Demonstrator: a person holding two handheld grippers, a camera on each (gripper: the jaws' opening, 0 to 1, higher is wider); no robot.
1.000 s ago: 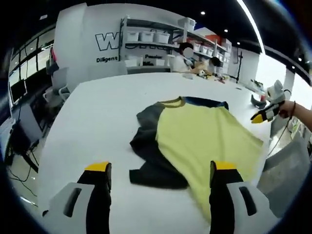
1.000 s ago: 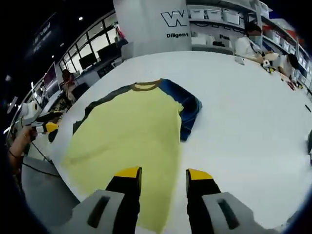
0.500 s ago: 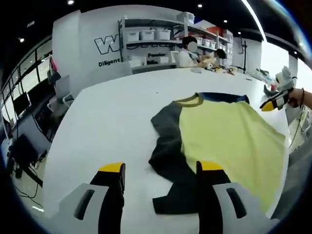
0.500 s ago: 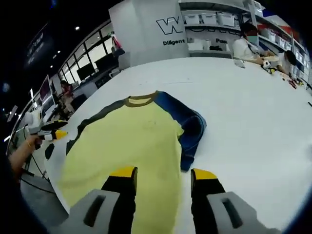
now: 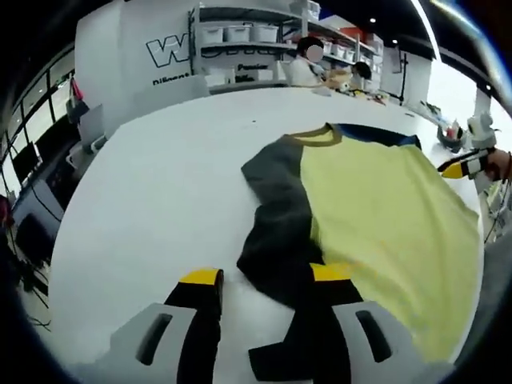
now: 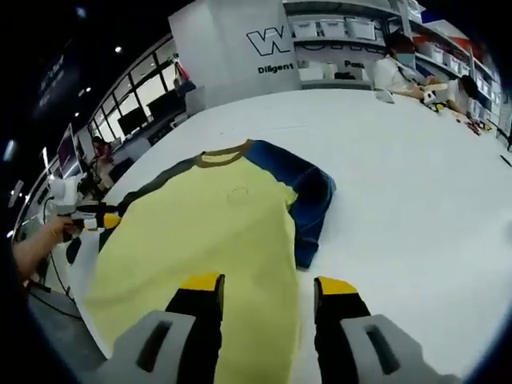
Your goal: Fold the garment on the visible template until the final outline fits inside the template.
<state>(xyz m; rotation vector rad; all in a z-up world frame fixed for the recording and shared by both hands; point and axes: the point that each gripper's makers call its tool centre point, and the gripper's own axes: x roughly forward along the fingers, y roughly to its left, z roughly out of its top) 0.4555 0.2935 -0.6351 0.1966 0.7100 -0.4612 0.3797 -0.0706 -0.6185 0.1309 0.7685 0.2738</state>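
Observation:
A T-shirt with a yellow body [image 5: 384, 216], an olive collar and two dark sleeves lies flat on the white table [image 5: 144, 184]. Its dark grey sleeve [image 5: 280, 208] is bunched along the shirt's left side. My left gripper [image 5: 266, 276] is open low over that sleeve's near end, with its right jaw across the dark cloth. In the right gripper view the yellow body [image 6: 208, 232] spreads ahead, and the blue sleeve [image 6: 310, 200] lies folded beside it. My right gripper [image 6: 269, 284] is open over the shirt's hem. Each gripper shows at the other view's edge, the right gripper [image 5: 466, 166] and the left gripper [image 6: 84, 218].
People [image 5: 308, 68] sit at the table's far end, in front of shelves with white bins [image 5: 240, 34]. A white wall with large letters [image 6: 268, 40] stands behind. The table's bare surface [image 6: 408, 184] stretches wide right of the blue sleeve. The near table edge runs close under the hem.
My left gripper has come down and forward onto the grey sleeve, and its jaws have narrowed. My right gripper has drifted only slightly over the hem. The shirt has not moved.

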